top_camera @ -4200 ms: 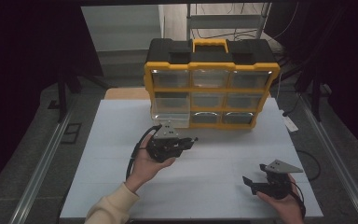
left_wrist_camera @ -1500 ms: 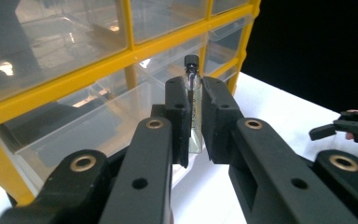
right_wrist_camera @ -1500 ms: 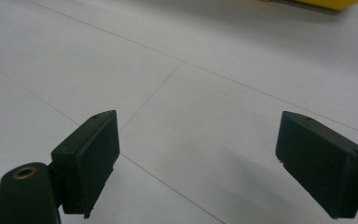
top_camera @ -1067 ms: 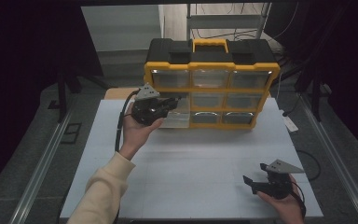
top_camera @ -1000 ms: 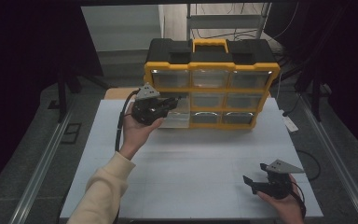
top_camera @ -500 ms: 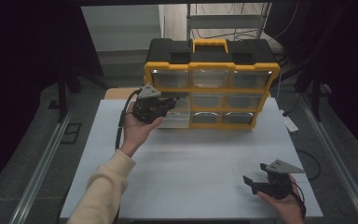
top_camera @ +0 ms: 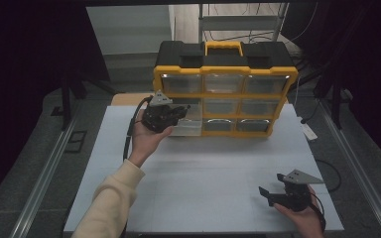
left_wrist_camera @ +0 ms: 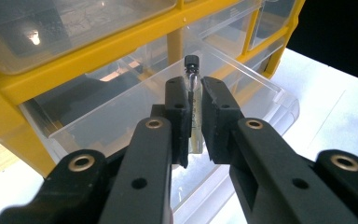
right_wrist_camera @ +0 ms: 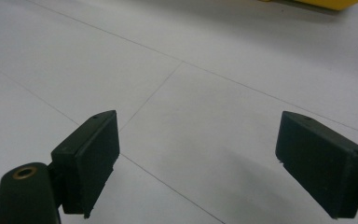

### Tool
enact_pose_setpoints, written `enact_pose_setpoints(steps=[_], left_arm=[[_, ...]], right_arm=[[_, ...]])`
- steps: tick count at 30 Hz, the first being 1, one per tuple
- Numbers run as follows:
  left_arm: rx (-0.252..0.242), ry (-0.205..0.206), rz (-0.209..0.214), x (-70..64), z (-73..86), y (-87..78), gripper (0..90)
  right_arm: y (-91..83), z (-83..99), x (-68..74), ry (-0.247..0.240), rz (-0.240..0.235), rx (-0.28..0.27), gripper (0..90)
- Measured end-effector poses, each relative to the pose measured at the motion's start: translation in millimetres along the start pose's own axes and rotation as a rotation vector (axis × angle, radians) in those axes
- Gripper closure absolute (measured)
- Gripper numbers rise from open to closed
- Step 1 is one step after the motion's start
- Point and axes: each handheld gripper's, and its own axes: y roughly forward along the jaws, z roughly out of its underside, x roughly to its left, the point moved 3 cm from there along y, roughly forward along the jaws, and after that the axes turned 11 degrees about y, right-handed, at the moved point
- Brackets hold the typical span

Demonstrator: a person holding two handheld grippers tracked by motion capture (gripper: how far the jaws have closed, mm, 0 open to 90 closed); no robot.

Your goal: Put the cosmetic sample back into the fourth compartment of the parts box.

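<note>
The left claw grips a small vial just above the pulled-out drawer, release still pending, while the right claw rests open.

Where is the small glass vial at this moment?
The vial is clamped in the left gripper, above the open clear drawer of the yellow organizer.

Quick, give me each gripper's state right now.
Left gripper: closed on a small glass vial, held over the open clear drawer of the yellow organizer.
Right gripper: open, holding nothing, above the white table.
</note>
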Motion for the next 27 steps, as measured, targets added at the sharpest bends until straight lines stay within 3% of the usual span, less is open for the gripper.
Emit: enact_pose_setpoints(steps=[6,10,12,16,21,27], left_arm=[[-0.011,0.003,-0.006,-0.4,-0.9,-1.5,78.7],[-0.035,-0.007,-0.012,-1.1,-1.9,-3.7,70.4],[-0.06,-0.022,0.002,-1.6,-3.0,-6.1,48.3],[-0.09,-0.046,0.032,-4.0,-3.9,-11.4,25.5],[-0.094,-0.056,0.044,-6.2,-3.0,-16.1,17.5],[-0.101,-0.079,0.067,-8.9,0.7,-22.3,14.9]], right_arm=[[0.1,0.1,-0.1,0.0,0.001,0.001,14.0],[0.3,0.3,0.0,0.001,-0.001,0.003,14.0],[0.1,0.6,-0.3,0.0,0.001,0.003,14.0],[-0.5,2.3,-3.1,0.006,0.007,0.004,14.0],[0.4,2.8,-4.1,0.014,0.007,0.01,13.9],[-0.5,2.7,-1.4,0.007,-0.005,0.006,13.9]])
